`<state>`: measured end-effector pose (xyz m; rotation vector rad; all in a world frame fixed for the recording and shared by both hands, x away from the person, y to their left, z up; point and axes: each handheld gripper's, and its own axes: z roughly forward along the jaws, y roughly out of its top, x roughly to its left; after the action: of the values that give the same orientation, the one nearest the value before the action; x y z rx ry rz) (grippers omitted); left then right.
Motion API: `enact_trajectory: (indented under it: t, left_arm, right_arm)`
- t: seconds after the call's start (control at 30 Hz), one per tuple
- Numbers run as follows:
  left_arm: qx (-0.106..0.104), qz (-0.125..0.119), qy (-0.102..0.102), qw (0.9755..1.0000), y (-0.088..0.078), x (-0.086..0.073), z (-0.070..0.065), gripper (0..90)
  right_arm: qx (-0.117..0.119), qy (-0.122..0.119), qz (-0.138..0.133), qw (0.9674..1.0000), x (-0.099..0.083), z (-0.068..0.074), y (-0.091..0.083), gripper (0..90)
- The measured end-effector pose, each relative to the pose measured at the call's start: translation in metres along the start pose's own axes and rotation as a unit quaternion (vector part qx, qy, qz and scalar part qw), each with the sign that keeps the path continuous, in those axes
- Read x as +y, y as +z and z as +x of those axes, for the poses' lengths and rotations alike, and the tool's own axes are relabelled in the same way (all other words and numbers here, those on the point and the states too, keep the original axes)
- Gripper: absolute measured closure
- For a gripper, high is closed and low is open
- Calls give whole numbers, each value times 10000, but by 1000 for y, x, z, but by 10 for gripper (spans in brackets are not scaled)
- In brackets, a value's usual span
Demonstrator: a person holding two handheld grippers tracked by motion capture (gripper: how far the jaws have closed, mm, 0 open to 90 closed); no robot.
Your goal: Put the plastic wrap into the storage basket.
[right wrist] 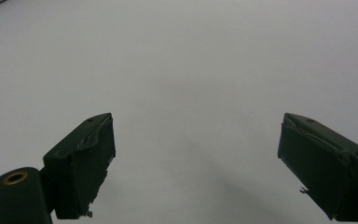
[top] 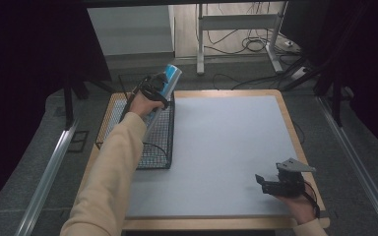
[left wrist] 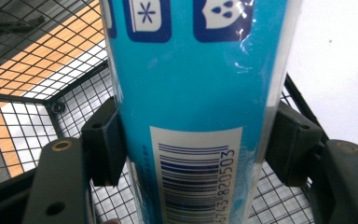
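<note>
Two hand-held grippers are seen in the high view. The left hand-held gripper [top: 158,87] is raised at the upper left of the frame, above a black wire basket [top: 160,147] that stands on the left part of the table [top: 226,142]. Its jaws are clamped on a blue cylindrical package [top: 170,77], which is held tilted over the basket. In the left gripper view, the blue package [left wrist: 196,107] is pressed between both jaws, a barcode label [left wrist: 193,177] is turned toward the camera, and the basket mesh [left wrist: 28,93] is seen behind. The right hand-held gripper [top: 270,184] is rested at the lower right of the frame; in the right gripper view its jaws are spread wide apart over the bare grey surface [right wrist: 191,70].
</note>
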<state>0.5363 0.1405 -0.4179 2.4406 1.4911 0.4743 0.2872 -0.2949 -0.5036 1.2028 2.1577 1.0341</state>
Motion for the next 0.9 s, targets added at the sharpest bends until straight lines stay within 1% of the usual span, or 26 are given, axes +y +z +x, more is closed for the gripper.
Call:
enact_trajectory:
  t: [0.17, 0.3, 0.33, 0.43, 0.47, 0.6, 0.67, 0.83, 0.9]
  left_arm:
    - [62, 189, -7, 9998, 7, 5, 1, 321]
    - [108, 272, 48, 9996, 13, 7, 1, 321]
    - [100, 281, 93, 9995, 14, 8, 0, 321]
    - [119, 332, 73, 9994, 14, 10, -1, 321]
    - [126, 332, 101, 9993, 14, 10, -1, 321]
    - [121, 313, 70, 9994, 15, 10, -1, 320]
    - [129, 297, 108, 9994, 14, 9, -1, 319]
    - [131, 213, 122, 9996, 14, 7, -2, 316]
    - [174, 190, 163, 9995, 12, 6, -1, 302]
  right_arm:
    - [21, 15, -5, 10000, 0, 0, -1, 111]
    - [19, 12, -14, 10000, -1, -1, -1, 111]
    - [6, 17, -6, 10000, -2, -1, -1, 111]
    - [0, 24, -3, 10000, -2, -1, -2, 111]
    - [0, 24, -3, 10000, -2, -1, -2, 111]
    - [2, 26, -6, 10000, -2, -1, -2, 111]
    - [-1, 18, 2, 10000, -2, 0, -3, 111]
    - [5, 17, 4, 10000, -2, 0, -2, 111]
    - [1, 12, 7, 10000, -2, 0, -2, 112]
